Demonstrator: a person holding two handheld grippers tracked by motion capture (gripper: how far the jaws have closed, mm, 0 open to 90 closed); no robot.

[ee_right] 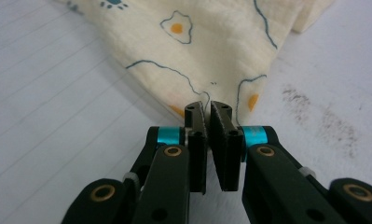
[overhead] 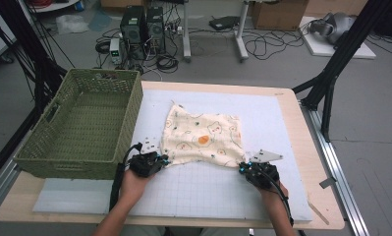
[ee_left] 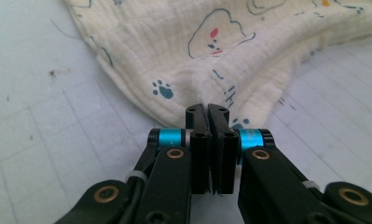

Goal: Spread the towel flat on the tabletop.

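A cream cloth (overhead: 202, 136) printed with fried eggs and paw marks lies spread on the white gridded mat (overhead: 208, 189). My left gripper (overhead: 165, 160) is shut on the cloth's near left corner; the cloth (ee_left: 207, 56) bunches into a fold right at the pinched pads. My right gripper (overhead: 242, 167) is shut on the near right corner, where the cloth (ee_right: 197, 51) narrows to a point between the pads. Both hands rest low at the mat's near side, about a cloth's width apart.
A green woven basket (overhead: 41, 160) stands on the table's left side, its near right corner close to my left hand. The table's wooden edge (overhead: 326, 196) borders the mat on the right. Computers and cables sit on the floor beyond the table.
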